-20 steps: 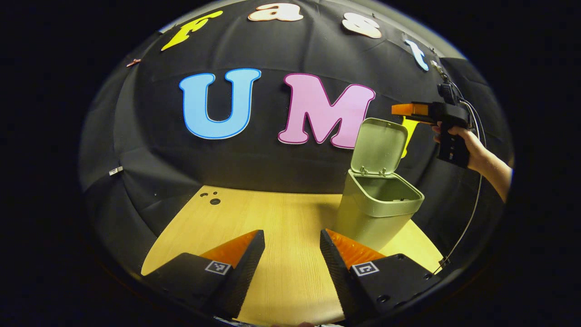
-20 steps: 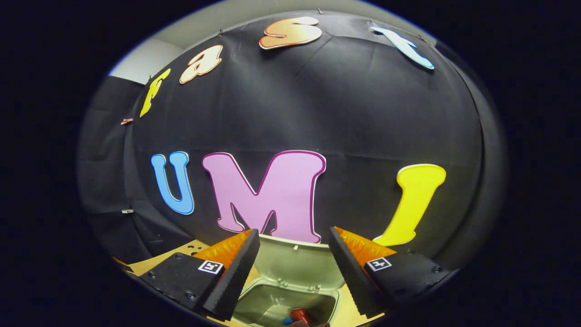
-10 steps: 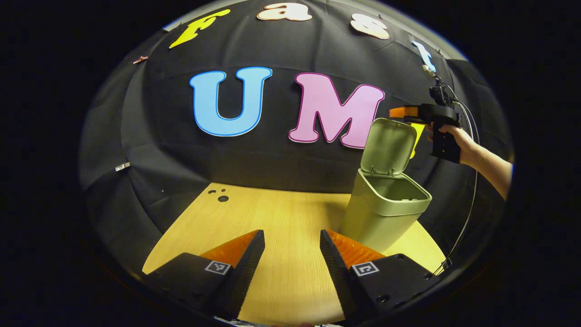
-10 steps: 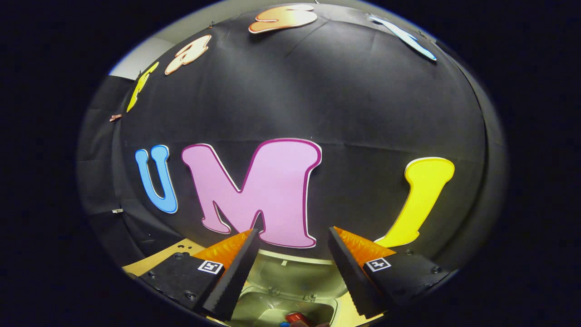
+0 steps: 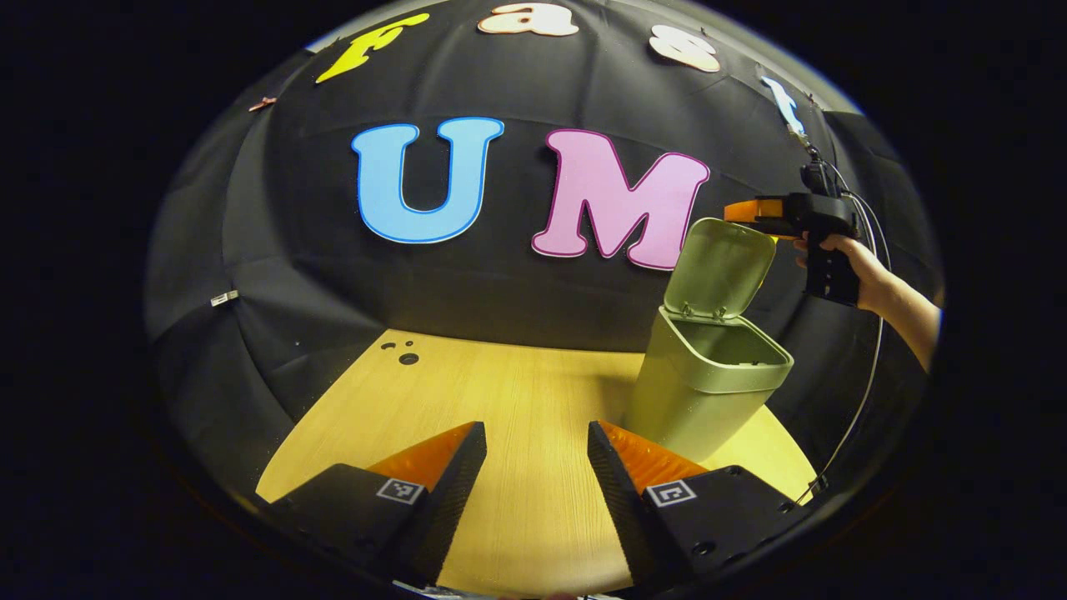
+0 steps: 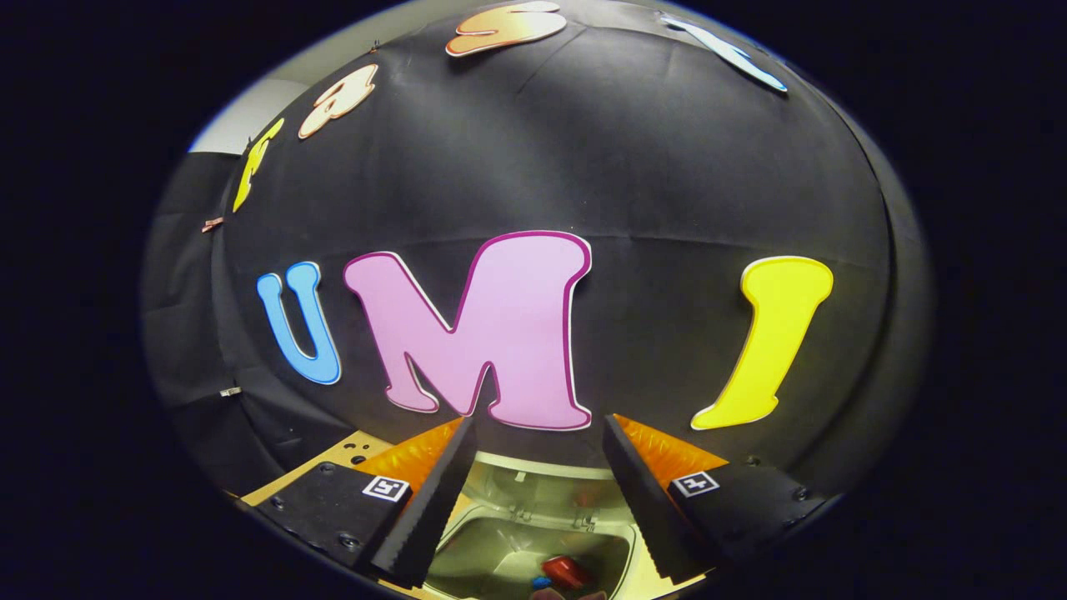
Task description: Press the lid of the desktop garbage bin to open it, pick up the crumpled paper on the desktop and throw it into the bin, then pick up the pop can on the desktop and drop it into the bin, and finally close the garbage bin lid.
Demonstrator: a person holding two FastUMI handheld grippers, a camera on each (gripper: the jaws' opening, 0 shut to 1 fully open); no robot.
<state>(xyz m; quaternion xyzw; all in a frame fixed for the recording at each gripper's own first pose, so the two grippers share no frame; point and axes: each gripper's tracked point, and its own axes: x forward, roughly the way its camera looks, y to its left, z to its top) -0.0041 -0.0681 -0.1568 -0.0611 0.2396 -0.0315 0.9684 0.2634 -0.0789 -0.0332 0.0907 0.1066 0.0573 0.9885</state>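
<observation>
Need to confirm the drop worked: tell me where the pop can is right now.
The pop can lies inside the open bin, low in the right gripper view, below and between the right gripper's spread fingers.

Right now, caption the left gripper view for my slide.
Open right gripper hovers over the green bin's raised lid; left gripper idles above the wooden desktop.

Pale green garbage bin (image 5: pixel 704 383) with the same green lid (image 5: pixel 722 268), light yellow wood-grain table (image 5: pixel 500 400), red pop can (image 6: pixel 568 571) with a blue spot inside the bin.
</observation>
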